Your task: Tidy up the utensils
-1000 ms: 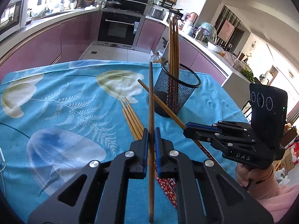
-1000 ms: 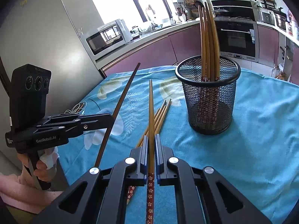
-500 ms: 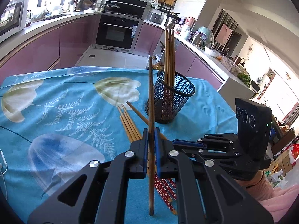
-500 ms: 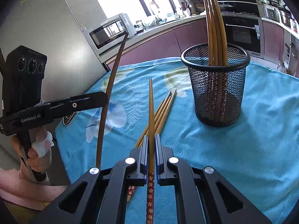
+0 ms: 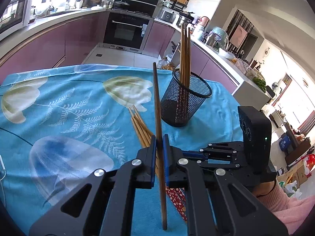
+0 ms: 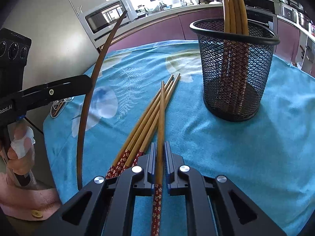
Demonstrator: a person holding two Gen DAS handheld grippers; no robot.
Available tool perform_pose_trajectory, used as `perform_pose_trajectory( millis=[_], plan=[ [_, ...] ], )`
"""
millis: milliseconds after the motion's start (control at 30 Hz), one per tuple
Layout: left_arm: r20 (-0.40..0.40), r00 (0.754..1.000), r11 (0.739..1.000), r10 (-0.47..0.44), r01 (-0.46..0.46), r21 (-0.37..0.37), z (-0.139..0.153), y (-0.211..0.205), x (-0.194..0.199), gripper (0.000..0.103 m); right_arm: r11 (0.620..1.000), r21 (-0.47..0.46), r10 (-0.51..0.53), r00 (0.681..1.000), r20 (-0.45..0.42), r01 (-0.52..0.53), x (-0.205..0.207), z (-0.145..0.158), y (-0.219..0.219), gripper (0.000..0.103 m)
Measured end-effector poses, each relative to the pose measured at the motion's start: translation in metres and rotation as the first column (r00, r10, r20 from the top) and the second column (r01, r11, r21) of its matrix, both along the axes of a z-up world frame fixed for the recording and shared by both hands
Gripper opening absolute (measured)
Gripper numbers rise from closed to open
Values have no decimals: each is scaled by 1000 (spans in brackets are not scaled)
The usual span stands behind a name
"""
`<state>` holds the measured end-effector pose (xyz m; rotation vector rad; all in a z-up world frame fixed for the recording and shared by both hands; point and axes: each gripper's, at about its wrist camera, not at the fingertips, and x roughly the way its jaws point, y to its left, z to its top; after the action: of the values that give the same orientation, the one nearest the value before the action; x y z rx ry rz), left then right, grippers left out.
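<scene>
My left gripper [image 5: 159, 137] is shut on a dark brown chopstick [image 5: 156, 98], held upright above the blue cloth. My right gripper [image 6: 160, 143] is low over the cloth with a light bamboo chopstick [image 6: 161, 118] between its pads. Its jaws are just starting to open, the pads still at the stick. That stick's tip lies across a pile of several bamboo chopsticks [image 6: 145, 122] with red flowered ends. A black mesh holder [image 6: 236, 68] stands to the right of the pile, with three chopsticks [image 5: 185, 49] upright in it. In the right wrist view the left gripper [image 6: 88, 82] is at the left.
The blue flowered tablecloth [image 6: 216, 147] covers the table. A coiled cable [image 6: 59, 106] lies at its left edge. A microwave [image 6: 108, 17] and purple kitchen cabinets [image 5: 49, 49] stand beyond. A hand [image 6: 17, 147] with a pink sleeve holds the left gripper's handle.
My right gripper has sunk toward the cloth, and its bamboo chopstick now lies on the pile. The left gripper holds the dark chopstick as before.
</scene>
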<state>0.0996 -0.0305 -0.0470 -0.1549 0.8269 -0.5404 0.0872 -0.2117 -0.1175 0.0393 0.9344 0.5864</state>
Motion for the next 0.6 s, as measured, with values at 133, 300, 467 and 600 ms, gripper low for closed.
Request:
perform_pose_trajectory(
  millis=[133, 300, 467, 600],
  plan=[
    [-10, 1000, 1000, 0, 0, -6, -2, 0, 2, 7, 1000, -4, -9, 1000, 6, 9, 3, 2, 0, 6],
    [9, 1000, 1000, -10, 10, -12, 6, 0, 3, 7, 998, 65, -25, 999, 39, 22, -4, 20, -17, 6],
    [38, 999, 999, -26, 28, -37, 20, -1, 5, 7, 991, 130, -48, 993, 109, 34, -10, 52, -35, 6],
    [74, 996, 997, -43, 47, -57, 38, -5, 7, 7, 985, 164, -71, 984, 166, 44, -11, 73, -47, 6]
  ],
)
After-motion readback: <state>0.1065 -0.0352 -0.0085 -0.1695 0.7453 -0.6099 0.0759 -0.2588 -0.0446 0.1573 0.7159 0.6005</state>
